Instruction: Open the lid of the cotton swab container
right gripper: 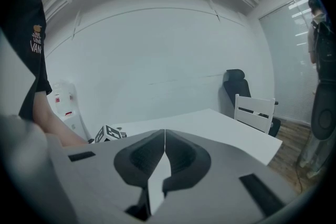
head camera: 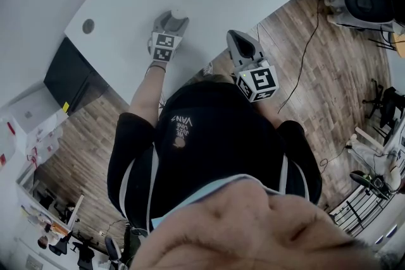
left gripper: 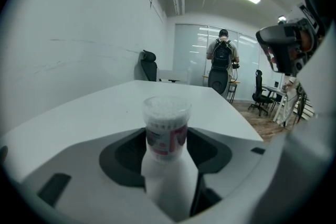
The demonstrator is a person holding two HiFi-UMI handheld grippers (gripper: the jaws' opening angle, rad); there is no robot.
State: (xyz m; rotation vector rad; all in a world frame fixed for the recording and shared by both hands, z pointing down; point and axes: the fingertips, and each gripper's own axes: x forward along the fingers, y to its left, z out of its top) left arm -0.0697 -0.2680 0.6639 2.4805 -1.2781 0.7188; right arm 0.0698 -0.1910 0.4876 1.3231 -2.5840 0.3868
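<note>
A person stands at a white tabletop (left gripper: pixel 105 113) with tongs in each hand, seen from above and from a camera on each pair of tongs.

The left tongs (left gripper: pixel 168 153) reach over the tabletop and stand spread wide. The swab container (left gripper: pixel 167 123) stands upright on the tabletop between their tips, with a dark pad just beside it on either side. No pad can be seen pressing on it. The container is a small clear tub with a pink and white label, and white swab heads show through its clear top. It appears closed.

The right tongs (right gripper: pixel 164 136) are pressed fully together, the two pads meeting in one thin line with nothing between them. In the head view they are held near the tabletop's edge, to the right of the container and apart from it. Their camera looks across the tabletop towards a white wall, and the left tongs' marker cube (right gripper: pixel 109 134) shows low at the left.

Behind the tabletop, a black office chair (left gripper: pixel 148 63) stands by the wall. Farther back, a person with a backpack (left gripper: pixel 222 57) faces a glass partition. A white chair (right gripper: pixel 254 113) stands at the tabletop's far end.
</note>
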